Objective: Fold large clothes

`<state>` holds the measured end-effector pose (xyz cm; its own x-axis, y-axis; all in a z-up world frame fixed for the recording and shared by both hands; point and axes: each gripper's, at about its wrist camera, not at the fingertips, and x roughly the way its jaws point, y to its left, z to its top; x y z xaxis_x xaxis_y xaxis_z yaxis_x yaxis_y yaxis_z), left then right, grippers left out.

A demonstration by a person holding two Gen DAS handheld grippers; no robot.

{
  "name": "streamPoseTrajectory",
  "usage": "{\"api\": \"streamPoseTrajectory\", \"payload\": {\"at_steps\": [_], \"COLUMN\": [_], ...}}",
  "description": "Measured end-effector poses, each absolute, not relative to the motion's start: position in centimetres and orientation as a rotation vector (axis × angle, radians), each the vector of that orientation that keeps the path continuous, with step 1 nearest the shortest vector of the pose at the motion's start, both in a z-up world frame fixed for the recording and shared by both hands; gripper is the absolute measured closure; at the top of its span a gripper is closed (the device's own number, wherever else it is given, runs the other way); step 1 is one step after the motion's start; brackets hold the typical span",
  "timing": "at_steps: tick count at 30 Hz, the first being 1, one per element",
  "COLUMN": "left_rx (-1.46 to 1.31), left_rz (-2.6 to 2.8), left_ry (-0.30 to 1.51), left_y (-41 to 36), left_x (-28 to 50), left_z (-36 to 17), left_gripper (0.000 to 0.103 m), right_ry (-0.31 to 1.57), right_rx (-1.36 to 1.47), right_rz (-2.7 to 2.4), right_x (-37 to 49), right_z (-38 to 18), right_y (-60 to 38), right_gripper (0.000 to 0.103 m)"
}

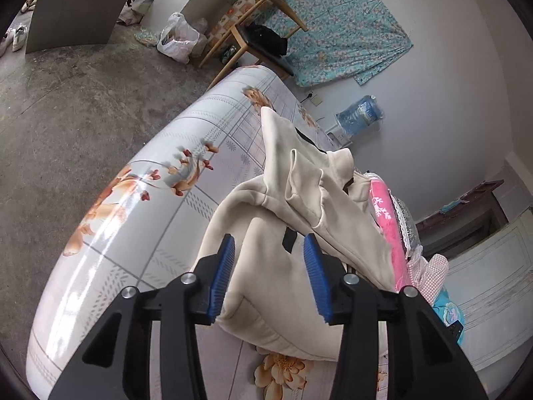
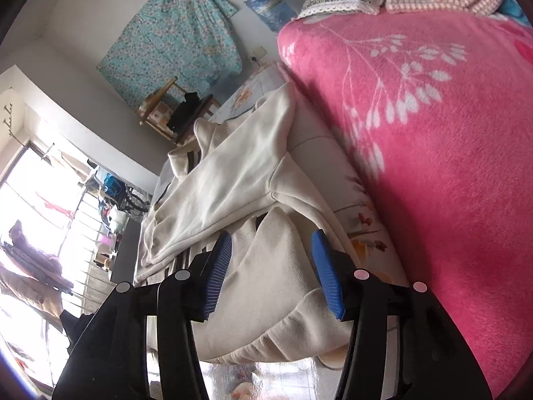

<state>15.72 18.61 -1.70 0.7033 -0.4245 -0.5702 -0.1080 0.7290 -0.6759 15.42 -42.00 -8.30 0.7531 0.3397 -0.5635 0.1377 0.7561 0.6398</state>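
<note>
A cream sweatshirt (image 1: 299, 200) lies bunched and partly folded on a table covered with a glossy flowered cloth (image 1: 150, 200). My left gripper (image 1: 269, 238) stands open just over the garment's near folded edge; its blue pads do not press on the fabric. In the right wrist view the same sweatshirt (image 2: 233, 173) stretches away with a sleeve laid across it. My right gripper (image 2: 272, 233) is open too, with the cream ribbed hem below and between its fingers, ungripped.
A pink blanket (image 2: 433, 166) with white leaf print is heaped right beside the sweatshirt, with a checked cloth (image 1: 429, 270) past it. Beyond the table's far end stand a wooden chair (image 1: 253, 43), a plastic bag (image 1: 176, 38) and a water bottle (image 1: 361, 115).
</note>
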Motion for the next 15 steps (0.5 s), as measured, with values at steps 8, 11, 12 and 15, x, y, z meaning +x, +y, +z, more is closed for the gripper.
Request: {"api": "streamPoseTrajectory", "payload": {"at_steps": [8,11,12,15], "left_rx": [-0.786,-0.840,-0.855,-0.856], "left_rz": [-0.247,-0.227,-0.225,-0.204], "left_ry": [0.851,0.879,0.865,0.841], "left_y": [18.0,18.0,18.1,18.0], "left_x": [10.8,11.1,11.2,12.0], "left_z": [-4.4,-6.2,-6.4,-6.3], "left_gripper": [0.058,0.058,0.058,0.058], "right_ry": [0.767,0.807,0.798,0.799], "right_rx": [0.603,0.586,0.583,0.586], "right_rz": [0.034,0.018,0.015,0.007], "right_x": [10.2,9.8,9.8,10.4], "right_z": [-9.0,-10.1,-10.2,-10.3], "right_y": [-41.5,-41.3,-41.1,-41.1], "right_gripper": [0.042,0.042,0.042,0.042]}}
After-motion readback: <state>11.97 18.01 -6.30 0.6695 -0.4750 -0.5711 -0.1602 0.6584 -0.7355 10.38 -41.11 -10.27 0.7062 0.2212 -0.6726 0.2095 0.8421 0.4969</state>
